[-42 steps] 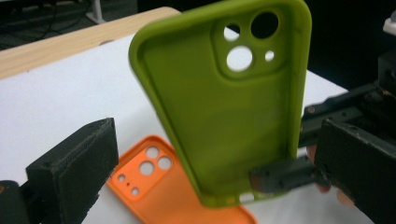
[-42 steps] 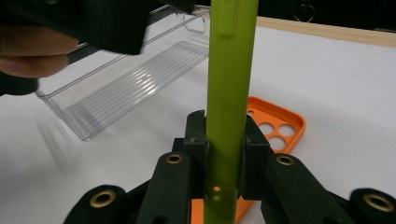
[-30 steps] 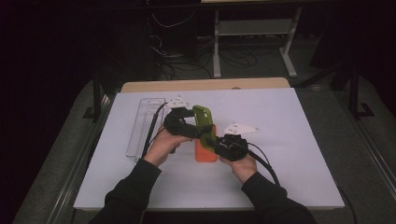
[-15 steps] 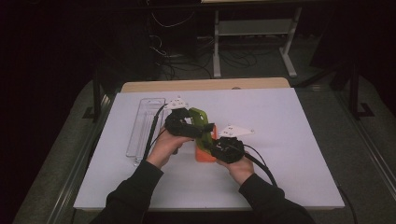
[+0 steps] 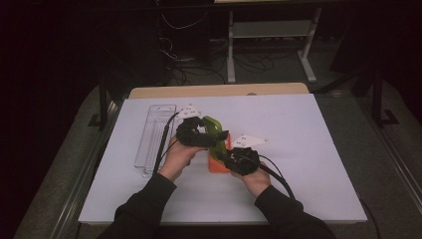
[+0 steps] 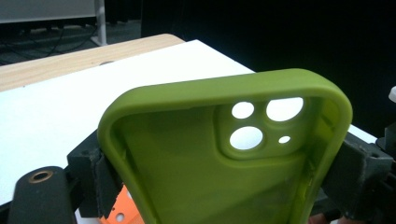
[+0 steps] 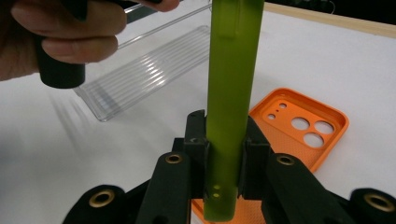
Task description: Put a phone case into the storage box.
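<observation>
A green phone case (image 5: 215, 133) hangs over the middle of the table between both grippers. In the left gripper view its inner face (image 6: 196, 168) and camera holes face me. My left gripper (image 6: 229, 179) has just been closing, and its pads (image 6: 100, 182) press on the case's two long sides. My right gripper (image 7: 225, 149) is shut across the thin bottom end of the green case (image 7: 231, 70), seen edge-on. In the high view the left gripper (image 5: 206, 135) comes in from the left and the right gripper (image 5: 230, 155) from the lower right. An orange phone case (image 5: 217, 166) lies flat underneath.
A clear plastic tray (image 5: 154, 134) lies to the left of the hands, also seen as the tray (image 7: 140, 79) in the right gripper view. The white table sheet (image 5: 308, 149) stretches to the right. A wooden edge (image 5: 219, 90) runs along the back.
Both hands stay at the green case. The case has shifted slightly left and leans a little more than one second ago.
</observation>
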`<state>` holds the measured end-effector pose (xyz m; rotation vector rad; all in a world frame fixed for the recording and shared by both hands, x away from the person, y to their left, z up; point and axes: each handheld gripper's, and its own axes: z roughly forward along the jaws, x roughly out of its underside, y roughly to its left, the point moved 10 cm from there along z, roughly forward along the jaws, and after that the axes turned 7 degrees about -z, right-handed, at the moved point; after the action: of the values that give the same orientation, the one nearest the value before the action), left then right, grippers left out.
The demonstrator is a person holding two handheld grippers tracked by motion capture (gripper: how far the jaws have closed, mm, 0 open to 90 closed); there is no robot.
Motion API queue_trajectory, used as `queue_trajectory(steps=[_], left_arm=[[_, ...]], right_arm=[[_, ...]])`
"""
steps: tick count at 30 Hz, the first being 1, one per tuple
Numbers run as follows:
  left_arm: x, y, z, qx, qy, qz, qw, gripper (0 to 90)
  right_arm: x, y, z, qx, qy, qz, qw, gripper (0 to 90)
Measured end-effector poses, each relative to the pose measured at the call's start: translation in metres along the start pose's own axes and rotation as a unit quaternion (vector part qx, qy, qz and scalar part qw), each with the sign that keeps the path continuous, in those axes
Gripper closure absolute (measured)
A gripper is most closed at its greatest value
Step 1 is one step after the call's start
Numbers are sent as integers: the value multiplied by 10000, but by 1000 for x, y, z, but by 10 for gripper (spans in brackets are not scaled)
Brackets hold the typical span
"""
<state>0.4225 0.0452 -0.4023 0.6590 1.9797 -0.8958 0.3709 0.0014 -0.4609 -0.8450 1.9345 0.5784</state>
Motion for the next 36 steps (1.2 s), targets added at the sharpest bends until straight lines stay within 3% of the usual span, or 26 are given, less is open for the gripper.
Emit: queue_trajectory(steps=[3, 5, 7, 13, 18, 23, 26, 29, 36], left_arm=[[0, 1, 0, -16, 13, -14, 10000, 133], [-2, 3, -1, -145, 11, 115, 9998, 136], [-5, 6, -3, -182, -26, 87, 9998, 137], [-21, 17, -10, -424, -140, 92, 9990, 137], [-37, 26, -17, -611, -248, 109, 9978, 137], [-53, 40, -28, -858, -310, 129, 9957, 136], [-61, 50, -36, -1028, -329, 153, 9940, 137], [-70, 60, -45, -1207, -419, 154, 9917, 137], [-84, 86, -67, -1747, -617, 91, 9826, 137]], right_arm=[[1, -1, 0, 2, 49, -34, 10000, 723], [1, -2, -2, -28, 86, -76, 9999, 614], [1, -5, -7, -68, 124, -70, 9999, 500], [13, -21, -27, -196, 441, -2, 9988, 296], [27, -40, -40, -16, 573, -62, 9983, 142], [43, -48, -55, 120, 632, -329, 9974, 90], [52, -51, -65, 4, 664, -347, 9972, 6], [58, -53, -71, -52, 673, -329, 9972, 0], [74, -58, -81, 51, 690, -272, 9972, 0]])
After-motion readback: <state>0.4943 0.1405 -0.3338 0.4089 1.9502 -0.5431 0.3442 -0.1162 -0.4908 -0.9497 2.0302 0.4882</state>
